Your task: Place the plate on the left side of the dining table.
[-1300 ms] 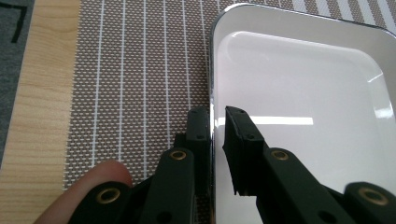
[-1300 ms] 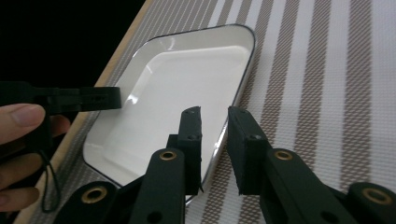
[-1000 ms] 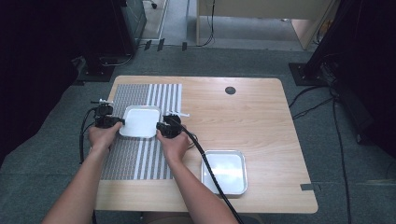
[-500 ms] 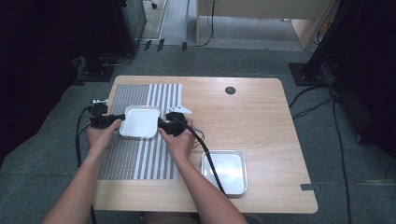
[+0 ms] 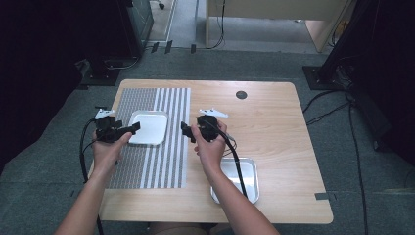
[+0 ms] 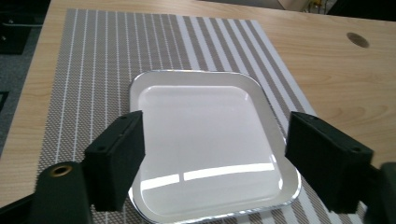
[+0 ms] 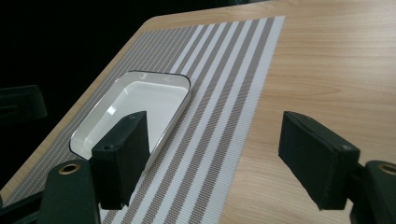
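High view: the shallow white square tray (image 5: 148, 128) lies flat on the grey striped woven placemat (image 5: 151, 161), between the left gripper (image 5: 128, 129) and right gripper (image 5: 186, 131). Both have just been opening; jaws wide, nothing between them. Placing looks done, only withdrawal left.

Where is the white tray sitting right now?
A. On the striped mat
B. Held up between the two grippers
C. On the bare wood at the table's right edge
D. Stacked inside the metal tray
A. The white tray lies flat on the striped mat, with both grippers open and drawn back from it; the metal tray sits apart on bare wood.
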A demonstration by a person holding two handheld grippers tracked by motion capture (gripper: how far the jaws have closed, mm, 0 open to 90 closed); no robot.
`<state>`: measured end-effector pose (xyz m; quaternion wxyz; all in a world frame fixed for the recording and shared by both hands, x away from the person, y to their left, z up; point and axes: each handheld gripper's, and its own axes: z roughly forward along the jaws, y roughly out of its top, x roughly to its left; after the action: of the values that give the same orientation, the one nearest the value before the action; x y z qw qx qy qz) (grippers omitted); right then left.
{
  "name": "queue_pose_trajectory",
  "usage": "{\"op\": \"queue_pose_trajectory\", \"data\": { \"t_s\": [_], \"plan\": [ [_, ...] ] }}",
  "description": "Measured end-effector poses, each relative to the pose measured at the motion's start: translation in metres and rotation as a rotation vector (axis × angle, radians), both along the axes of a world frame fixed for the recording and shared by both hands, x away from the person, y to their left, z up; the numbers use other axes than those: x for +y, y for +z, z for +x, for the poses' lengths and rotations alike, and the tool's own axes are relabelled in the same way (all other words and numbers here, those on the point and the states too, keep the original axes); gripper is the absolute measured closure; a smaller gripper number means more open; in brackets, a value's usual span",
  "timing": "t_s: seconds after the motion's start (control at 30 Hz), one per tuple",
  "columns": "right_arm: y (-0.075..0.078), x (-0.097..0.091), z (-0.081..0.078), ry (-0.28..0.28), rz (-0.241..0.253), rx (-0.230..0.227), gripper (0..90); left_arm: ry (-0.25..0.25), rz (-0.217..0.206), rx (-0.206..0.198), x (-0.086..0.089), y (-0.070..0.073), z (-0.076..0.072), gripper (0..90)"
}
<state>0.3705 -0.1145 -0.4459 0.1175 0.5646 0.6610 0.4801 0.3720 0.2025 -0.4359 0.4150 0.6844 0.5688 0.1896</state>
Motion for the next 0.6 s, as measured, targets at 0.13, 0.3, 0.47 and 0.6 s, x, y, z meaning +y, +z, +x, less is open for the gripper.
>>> {"op": "queue_pose_trajectory", "data": {
  "t_s": [0.13, 0.3, 0.47, 0.6],
  "plan": [
    [0.005, -0.016, -0.007, -0.008, -0.032, -0.009, 24.4, -0.016, -0.001, -0.029, -0.006, 0.006, -0.012, 16.2],
    [0.011, -0.033, -0.016, -0.022, -0.026, -0.009, 23.7, -0.037, 0.003, -0.053, -0.015, 0.012, -0.024, 14.8],
    [0.018, -0.05, -0.026, -0.035, -0.033, -0.023, 23.5, -0.058, 0.006, -0.075, -0.021, 0.016, -0.039, 14.8],
    [0.022, -0.067, -0.033, -0.04, -0.049, -0.034, 23.4, -0.061, -0.01, -0.089, -0.02, 0.018, -0.051, 14.8]
  ]
}}
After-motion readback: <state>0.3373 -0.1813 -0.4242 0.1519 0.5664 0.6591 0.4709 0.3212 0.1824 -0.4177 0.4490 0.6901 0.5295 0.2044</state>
